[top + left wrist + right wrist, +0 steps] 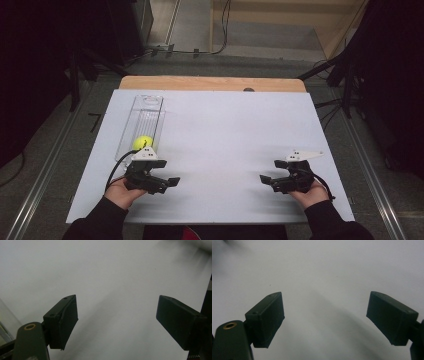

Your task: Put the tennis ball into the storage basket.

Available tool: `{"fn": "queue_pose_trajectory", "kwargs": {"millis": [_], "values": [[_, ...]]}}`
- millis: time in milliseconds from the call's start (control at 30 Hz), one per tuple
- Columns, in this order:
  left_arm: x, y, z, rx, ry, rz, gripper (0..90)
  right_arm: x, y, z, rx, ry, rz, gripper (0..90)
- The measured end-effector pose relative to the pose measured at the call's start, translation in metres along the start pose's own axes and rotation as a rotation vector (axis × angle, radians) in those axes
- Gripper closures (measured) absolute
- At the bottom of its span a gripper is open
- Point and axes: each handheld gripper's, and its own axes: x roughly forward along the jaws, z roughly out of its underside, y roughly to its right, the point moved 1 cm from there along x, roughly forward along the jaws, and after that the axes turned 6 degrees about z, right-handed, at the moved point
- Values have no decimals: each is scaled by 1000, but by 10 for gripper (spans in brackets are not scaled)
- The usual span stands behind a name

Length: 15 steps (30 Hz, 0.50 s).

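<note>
Yellow ball point(144, 143) sits in the clear tray point(148, 107) by the left gripper point(167, 183); both it and the right gripper point(267, 180) gape wide over the white table point(225, 135).

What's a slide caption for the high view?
Both open grippers, left and right, rest on a white table; yellow ball in clear tray.
</note>
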Motion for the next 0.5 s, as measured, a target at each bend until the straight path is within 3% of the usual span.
{"fn": "queue_pose_trajectory", "kwargs": {"millis": [500], "values": [[-2, 4, 11, 10, -4, 1, 183, 0, 0, 0, -5, -2, 0, 127]]}}
